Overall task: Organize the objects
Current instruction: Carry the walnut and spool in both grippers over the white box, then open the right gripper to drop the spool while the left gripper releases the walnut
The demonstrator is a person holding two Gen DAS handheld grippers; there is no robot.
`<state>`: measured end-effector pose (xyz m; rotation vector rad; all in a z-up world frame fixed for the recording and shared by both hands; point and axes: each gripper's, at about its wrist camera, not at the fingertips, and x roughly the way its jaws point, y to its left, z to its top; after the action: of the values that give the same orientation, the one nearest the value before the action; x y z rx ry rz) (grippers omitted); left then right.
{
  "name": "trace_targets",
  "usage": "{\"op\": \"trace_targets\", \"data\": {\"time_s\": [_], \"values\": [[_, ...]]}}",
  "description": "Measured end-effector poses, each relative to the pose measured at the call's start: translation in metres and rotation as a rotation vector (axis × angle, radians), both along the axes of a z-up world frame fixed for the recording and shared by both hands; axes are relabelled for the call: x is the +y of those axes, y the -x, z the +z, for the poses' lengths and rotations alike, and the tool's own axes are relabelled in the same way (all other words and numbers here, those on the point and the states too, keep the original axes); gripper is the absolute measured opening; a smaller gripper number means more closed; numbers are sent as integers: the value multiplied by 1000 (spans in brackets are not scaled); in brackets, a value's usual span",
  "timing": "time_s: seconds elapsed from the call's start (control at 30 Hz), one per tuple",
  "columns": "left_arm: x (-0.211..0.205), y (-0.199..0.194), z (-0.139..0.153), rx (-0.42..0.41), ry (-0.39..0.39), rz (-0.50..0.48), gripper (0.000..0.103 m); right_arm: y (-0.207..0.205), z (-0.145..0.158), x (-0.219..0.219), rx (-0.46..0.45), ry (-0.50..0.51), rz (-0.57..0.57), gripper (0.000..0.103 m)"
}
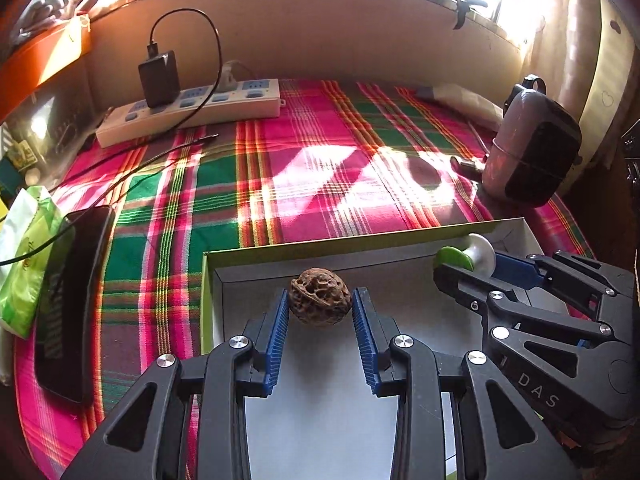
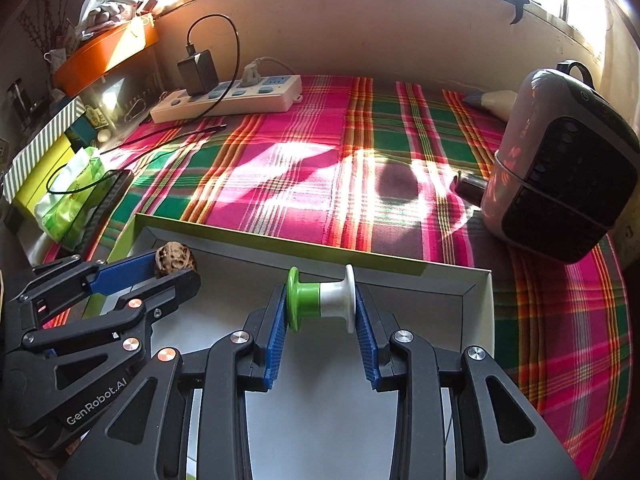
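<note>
Left hand-held gripper (image 1: 320, 308) clamping walnut (image 1: 320, 296), right hand-held gripper (image 2: 321, 308) clamping spool (image 2: 322, 298) (over box (image 2: 478, 304)), heater (image 2: 560, 160) nearby

Walnut (image 1: 319, 301) left of spool (image 2: 322, 299)

"DAS" on right tongs (image 1: 466, 270); "GenRobot.AI" on left tongs (image 2: 176, 268).

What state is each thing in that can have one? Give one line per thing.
left gripper: shut on the walnut
right gripper: shut on the spool
box: open, lidless
charger: plugged into power strip
</note>
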<state>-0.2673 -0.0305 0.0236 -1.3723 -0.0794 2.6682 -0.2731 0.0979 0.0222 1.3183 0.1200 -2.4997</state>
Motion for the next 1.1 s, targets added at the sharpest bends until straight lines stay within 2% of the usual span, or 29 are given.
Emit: {"op": "trace_targets", "data": {"time_s": [0.77, 0.83, 0.9, 1.1], "values": [[3, 1, -7, -12, 42, 5, 31, 5, -5, -1, -15, -26, -28, 34], [3, 1, -7, -14, 48, 9, 32, 5, -5, 0, -13, -31, -36, 36], [2, 1, -6, -18, 46, 13, 34, 4, -4, 1, -12, -26, -39, 47], [1, -4, -2, -12, 43, 12, 35, 1, -3, 3, -12, -26, -57, 49]]}}
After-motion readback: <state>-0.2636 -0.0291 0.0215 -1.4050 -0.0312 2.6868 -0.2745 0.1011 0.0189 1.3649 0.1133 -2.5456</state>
